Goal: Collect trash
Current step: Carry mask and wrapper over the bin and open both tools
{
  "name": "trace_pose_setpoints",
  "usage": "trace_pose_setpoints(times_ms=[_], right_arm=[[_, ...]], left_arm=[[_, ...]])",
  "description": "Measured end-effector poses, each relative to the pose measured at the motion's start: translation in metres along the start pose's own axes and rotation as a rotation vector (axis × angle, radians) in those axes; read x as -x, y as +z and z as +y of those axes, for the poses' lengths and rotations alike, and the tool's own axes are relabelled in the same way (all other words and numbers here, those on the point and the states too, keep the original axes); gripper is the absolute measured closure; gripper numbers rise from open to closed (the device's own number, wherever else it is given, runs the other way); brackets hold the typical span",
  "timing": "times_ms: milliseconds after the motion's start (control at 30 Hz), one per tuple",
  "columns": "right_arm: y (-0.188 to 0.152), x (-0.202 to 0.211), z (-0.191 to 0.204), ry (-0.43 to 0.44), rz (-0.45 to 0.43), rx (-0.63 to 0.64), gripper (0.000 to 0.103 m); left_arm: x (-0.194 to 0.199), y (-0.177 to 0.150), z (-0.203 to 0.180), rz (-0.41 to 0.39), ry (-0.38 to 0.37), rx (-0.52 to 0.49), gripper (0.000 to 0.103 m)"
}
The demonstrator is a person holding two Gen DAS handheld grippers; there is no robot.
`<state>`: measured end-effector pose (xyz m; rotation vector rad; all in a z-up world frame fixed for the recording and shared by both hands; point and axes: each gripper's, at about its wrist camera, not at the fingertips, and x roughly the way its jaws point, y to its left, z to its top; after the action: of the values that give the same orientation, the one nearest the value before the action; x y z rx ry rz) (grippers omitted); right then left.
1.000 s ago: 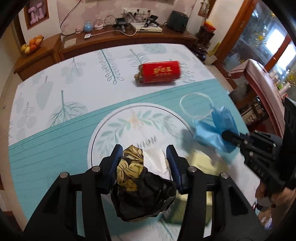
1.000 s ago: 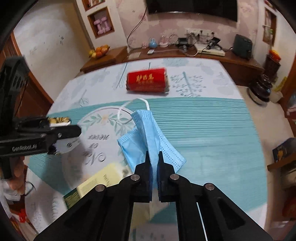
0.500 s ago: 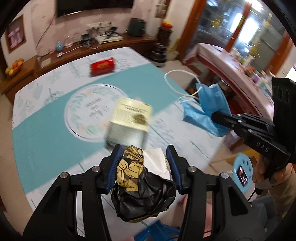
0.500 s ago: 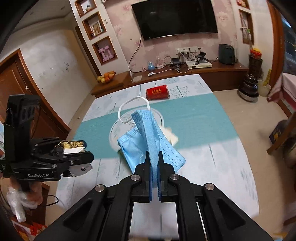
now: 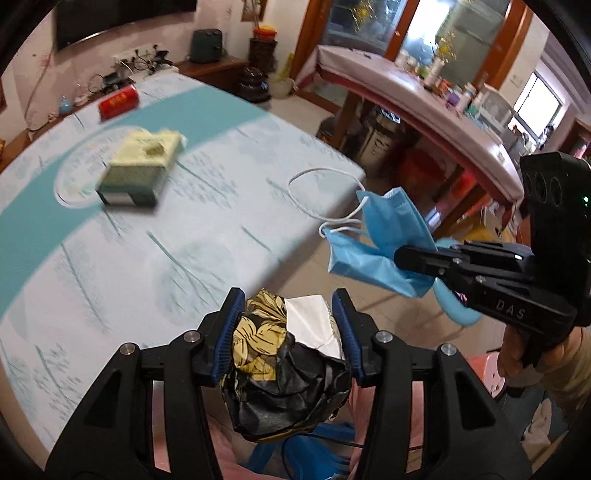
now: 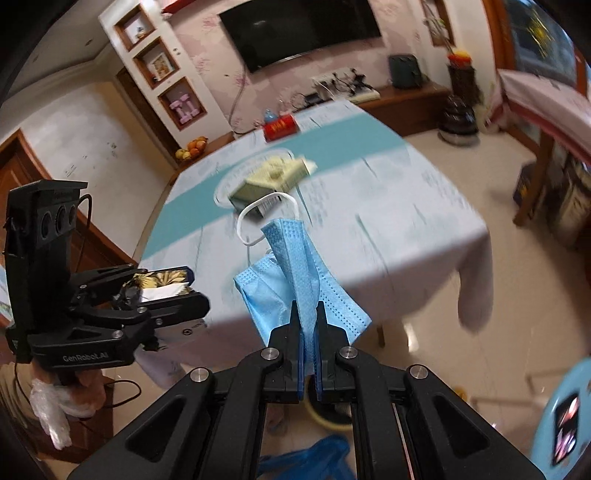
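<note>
While your right gripper (image 6: 307,314) fingers pinch the blue face mask (image 6: 295,280) by one fold, your left gripper (image 5: 288,325) clamps the crumpled wrapper (image 5: 284,362); a jolt could shed either short of any bin.

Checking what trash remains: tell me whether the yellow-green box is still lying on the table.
Yes, the yellow-green box lies on the table, untouched by either gripper.

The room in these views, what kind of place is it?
Most likely a home living and dining room: a black flat television hangs on the wall, a large table under a pale leaf-print cloth fills the middle, and a bowl of fruit sits on a wooden sideboard.
</note>
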<state>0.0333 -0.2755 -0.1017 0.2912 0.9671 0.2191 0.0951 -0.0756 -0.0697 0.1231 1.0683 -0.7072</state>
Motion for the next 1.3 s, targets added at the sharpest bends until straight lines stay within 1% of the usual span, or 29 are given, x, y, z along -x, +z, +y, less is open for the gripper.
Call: trace_pose_setpoints(times_ms=[67,100,267,300,367,433,500,567,667,700,767,800,867,967,1100,1233,1300], right_arm=[[-0.028,-0.005,-0.012,0.0,0.029,-0.052,0.099],[-0.037,-0.011,-0.017,-0.001,0.043,-0.073,0.099],[-0.1,-0.038,-0.051,-0.014,0.138,-0.191,0.099],[-0.102,-0.048,-0.058,-0.018,0.153,-0.207,0.099],[-0.122,-0.06,-0.071,-0.025,0.19,-0.244,0.099],[-0.134,-0.074,-0.084,-0.028,0.222,-0.273,0.099],[-0.14,-0.091,-0.094,-0.049,0.255,-0.276,0.099],[-0.154,-0.107,-0.104,-0.059,0.291,-0.293,0.099],[-0.169,-0.143,-0.119,-0.075,0.343,-0.328,0.099],[-0.166,-0.159,-0.121,-0.078,0.356,-0.337,0.099],[-0.179,-0.183,-0.13,-0.09,0.389,-0.367,0.099],[-0.179,-0.197,-0.133,-0.091,0.403,-0.381,0.099],[-0.189,-0.221,-0.139,-0.095,0.434,-0.411,0.099],[-0.197,-0.25,-0.144,-0.1,0.473,-0.425,0.099],[-0.202,-0.276,-0.148,-0.083,0.501,-0.452,0.099],[-0.198,-0.306,-0.153,-0.064,0.518,-0.488,0.099],[-0.196,-0.318,-0.155,-0.049,0.528,-0.502,0.091]], left_arm=[[-0.015,-0.017,-0.009,0.018,-0.004,0.0,0.057],[-0.024,-0.025,-0.012,0.03,-0.001,0.002,0.057],[-0.072,-0.058,-0.015,0.098,0.015,0.014,0.057],[-0.083,-0.065,-0.015,0.113,0.027,0.008,0.057],[-0.102,-0.075,-0.014,0.142,0.05,-0.003,0.057],[-0.122,-0.088,-0.015,0.183,0.064,-0.013,0.057],[-0.141,-0.099,-0.017,0.216,0.077,-0.031,0.057],[-0.162,-0.107,-0.017,0.234,0.091,-0.059,0.057],[-0.194,-0.118,-0.015,0.263,0.119,-0.092,0.057],[-0.206,-0.121,-0.013,0.27,0.125,-0.1,0.057],[-0.223,-0.126,-0.01,0.279,0.136,-0.116,0.057],[-0.236,-0.129,-0.008,0.289,0.147,-0.126,0.057],[-0.253,-0.134,-0.002,0.302,0.15,-0.134,0.056],[-0.275,-0.138,0.006,0.313,0.16,-0.148,0.056],[-0.295,-0.143,0.012,0.311,0.174,-0.17,0.055],[-0.308,-0.142,0.02,0.321,0.191,-0.181,0.051],[-0.309,-0.14,0.019,0.316,0.211,-0.187,0.041]])
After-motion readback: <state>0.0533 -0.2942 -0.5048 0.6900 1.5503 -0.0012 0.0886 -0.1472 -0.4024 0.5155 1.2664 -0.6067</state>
